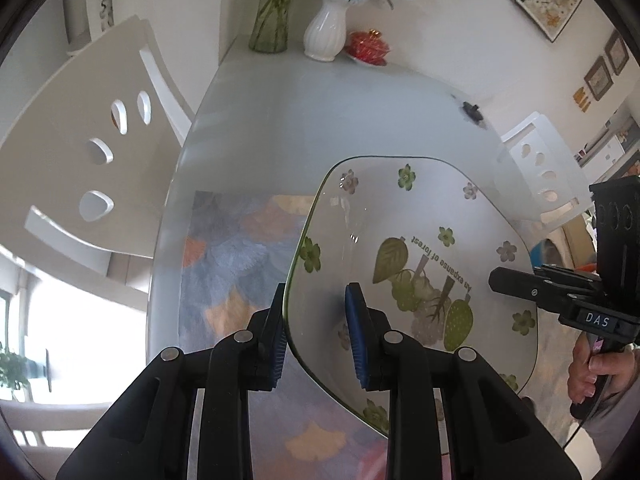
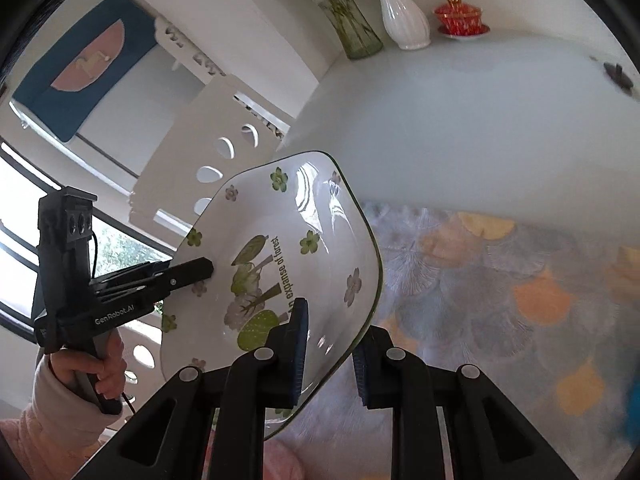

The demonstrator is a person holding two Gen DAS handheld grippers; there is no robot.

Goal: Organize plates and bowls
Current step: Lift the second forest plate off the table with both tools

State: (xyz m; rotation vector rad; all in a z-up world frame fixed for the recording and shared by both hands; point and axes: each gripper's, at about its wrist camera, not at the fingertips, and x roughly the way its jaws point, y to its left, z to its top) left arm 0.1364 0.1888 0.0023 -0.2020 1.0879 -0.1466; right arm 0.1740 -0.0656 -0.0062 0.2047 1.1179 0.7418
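Observation:
A squarish white dish (image 1: 420, 220) with green flowers and the words "An expanse of forest" is held between both grippers, above the patterned mat (image 1: 224, 248). My left gripper (image 1: 316, 300) is shut on the dish's left rim, with one blue pad inside it and one outside. In the left wrist view my right gripper (image 1: 500, 280) reaches the opposite rim. From the right wrist the dish (image 2: 320, 240) looks tilted. My right gripper (image 2: 332, 332) is shut on its near right rim. My left gripper (image 2: 204, 268) grips the far left rim, held by a hand (image 2: 92, 368).
The pale glass table (image 1: 320, 120) carries a white vase (image 1: 326, 30), a green glass vase (image 1: 270, 20), a red lidded cup (image 1: 368, 46) and a small black object (image 1: 472, 110) at its far end. White chairs (image 1: 100, 140) stand to the left and far right (image 1: 536, 168).

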